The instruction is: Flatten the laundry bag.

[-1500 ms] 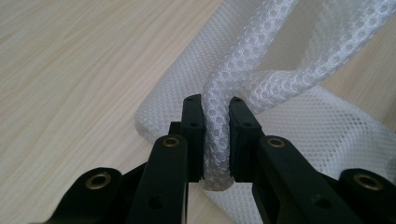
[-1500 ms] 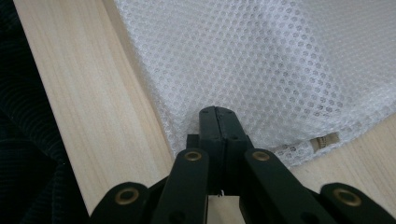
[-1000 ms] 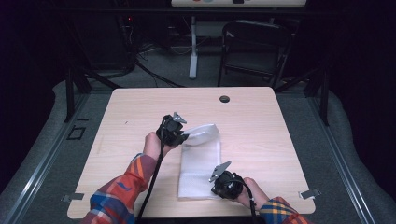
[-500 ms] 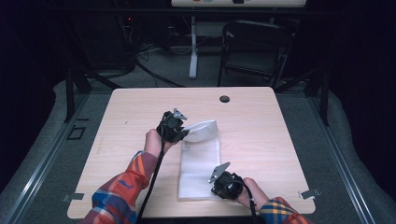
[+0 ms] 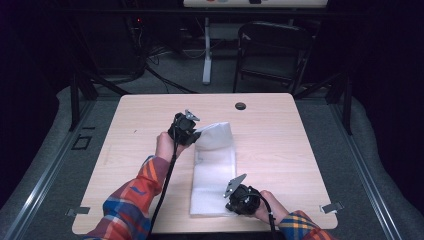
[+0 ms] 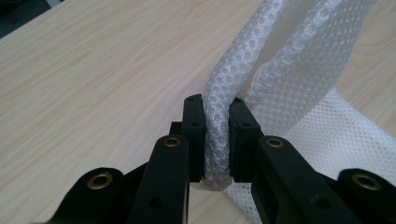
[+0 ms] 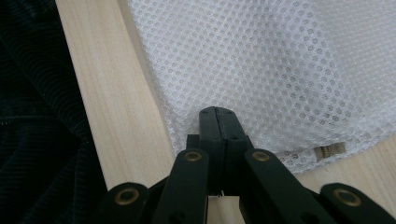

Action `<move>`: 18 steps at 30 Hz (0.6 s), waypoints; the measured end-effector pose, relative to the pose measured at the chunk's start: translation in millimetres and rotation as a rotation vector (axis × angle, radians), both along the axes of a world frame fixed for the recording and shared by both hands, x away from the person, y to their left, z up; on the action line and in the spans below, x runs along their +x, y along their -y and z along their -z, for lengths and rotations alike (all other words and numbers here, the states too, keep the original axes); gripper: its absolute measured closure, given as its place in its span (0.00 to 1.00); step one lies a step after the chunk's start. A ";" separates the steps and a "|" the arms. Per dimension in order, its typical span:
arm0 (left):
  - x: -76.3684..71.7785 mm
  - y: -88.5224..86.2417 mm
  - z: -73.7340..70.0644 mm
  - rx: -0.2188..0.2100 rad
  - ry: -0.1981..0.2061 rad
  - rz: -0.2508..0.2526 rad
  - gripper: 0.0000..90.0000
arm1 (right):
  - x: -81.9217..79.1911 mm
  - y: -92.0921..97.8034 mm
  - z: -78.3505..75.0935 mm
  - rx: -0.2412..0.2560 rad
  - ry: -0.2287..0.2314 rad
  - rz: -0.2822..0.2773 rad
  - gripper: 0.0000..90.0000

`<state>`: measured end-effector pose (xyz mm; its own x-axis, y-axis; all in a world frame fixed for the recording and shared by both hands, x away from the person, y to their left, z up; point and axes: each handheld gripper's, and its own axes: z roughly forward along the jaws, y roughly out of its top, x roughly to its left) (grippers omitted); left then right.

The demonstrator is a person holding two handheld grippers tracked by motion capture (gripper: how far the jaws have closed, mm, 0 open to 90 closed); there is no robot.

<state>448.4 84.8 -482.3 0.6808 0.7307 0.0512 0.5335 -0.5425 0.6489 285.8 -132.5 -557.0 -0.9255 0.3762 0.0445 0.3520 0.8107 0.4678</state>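
Observation:
A white mesh cloth (image 5: 212, 172) lies as a long strip across the middle of the wooden table (image 5: 300, 145). My left gripper (image 5: 191, 132) is shut on the cloth's far end and holds it off the table, so that end curls over. In the left gripper view the doubled mesh (image 6: 299, 70) is pinched between the jaws of the left gripper (image 6: 217, 105). My right gripper (image 5: 231, 200) is at the cloth's near edge. In the right gripper view the right gripper (image 7: 218, 114) is shut on the hem of the mesh (image 7: 261, 56). A small zipper pull (image 7: 329, 150) lies beside it.
A dark round grommet (image 5: 240, 106) sits near the table's far edge. Beyond the table stand a black chair (image 5: 272, 50) and loose cables on the floor. Bare wood lies to the left and right of the cloth. The table's near edge is close behind the right gripper.
The left gripper has edged slightly up and away with the cloth's far end still in it. The right gripper has stayed in place at the near edge.

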 end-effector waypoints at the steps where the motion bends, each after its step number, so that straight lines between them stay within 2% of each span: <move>1: 1.5 0.3 1.2 0.002 -0.003 -0.008 0.89 | 0.0 0.1 0.0 0.000 -0.002 0.001 1.00; 5: 6.9 2.4 4.9 0.000 -0.001 -0.020 0.88 | 0.0 0.2 0.2 0.007 -0.006 0.005 1.00; 12: 13.6 13.6 9.7 0.005 -0.002 -0.010 0.85 | 0.6 0.7 0.4 0.012 -0.012 0.002 1.00; 16: 14.3 16.4 11.8 0.003 -0.001 -0.020 0.78 | 0.8 1.3 0.5 0.011 -0.008 0.004 1.00; 18: 15.0 16.0 11.6 0.009 0.007 -0.030 0.70 | 1.0 1.6 0.5 0.014 -0.011 0.003 1.00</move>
<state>463.4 68.7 -493.9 0.6584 0.7500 0.0632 0.5446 -0.5327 0.6478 286.8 -134.1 -557.6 -0.9237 0.3783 0.0599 0.3598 0.8032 0.4749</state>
